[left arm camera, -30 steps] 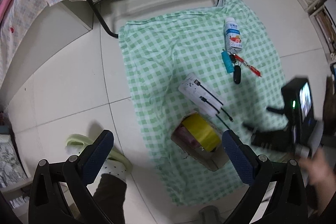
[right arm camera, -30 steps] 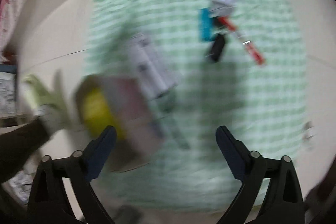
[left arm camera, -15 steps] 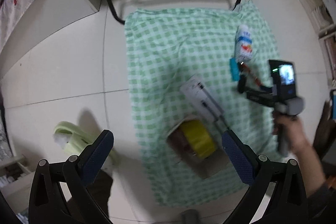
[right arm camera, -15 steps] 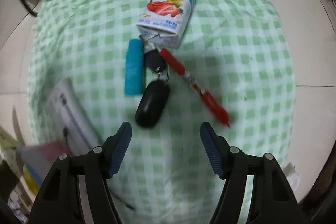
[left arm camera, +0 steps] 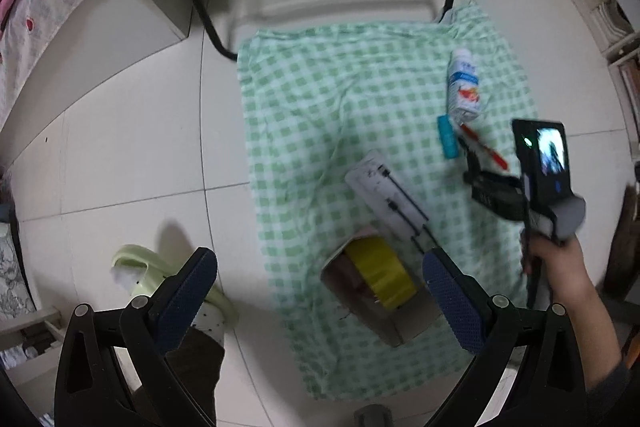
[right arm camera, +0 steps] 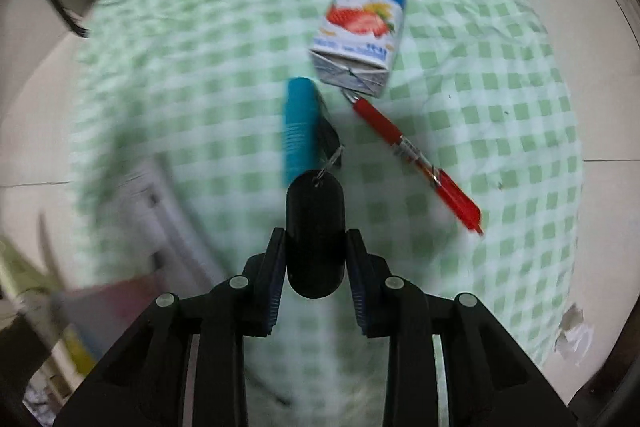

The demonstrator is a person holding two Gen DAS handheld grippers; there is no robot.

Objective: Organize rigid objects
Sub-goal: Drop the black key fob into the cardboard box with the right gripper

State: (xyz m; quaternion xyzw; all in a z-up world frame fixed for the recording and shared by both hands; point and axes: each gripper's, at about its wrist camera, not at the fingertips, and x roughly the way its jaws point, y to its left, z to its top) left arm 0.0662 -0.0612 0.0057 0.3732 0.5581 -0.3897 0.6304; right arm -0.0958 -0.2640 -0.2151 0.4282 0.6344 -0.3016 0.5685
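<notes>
Right gripper [right arm camera: 315,259] has just been closing and now clamps the black key fob [right arm camera: 315,235] near 6 o'clock on the green checked cloth [right arm camera: 200,47], likely to lift it. Fob: smooth, rounded, ringed to a key beside the teal tube [right arm camera: 298,131]. Left gripper [left arm camera: 320,287] is spread wide, empty, above the box [left arm camera: 380,307].

A black key fob [right arm camera: 315,231] lies on the green checked cloth [right arm camera: 500,99], ringed to a key. Beside it lie a teal tube [right arm camera: 298,127], a red pen [right arm camera: 416,163] and a toppled yoghurt carton [right arm camera: 362,27].
</notes>
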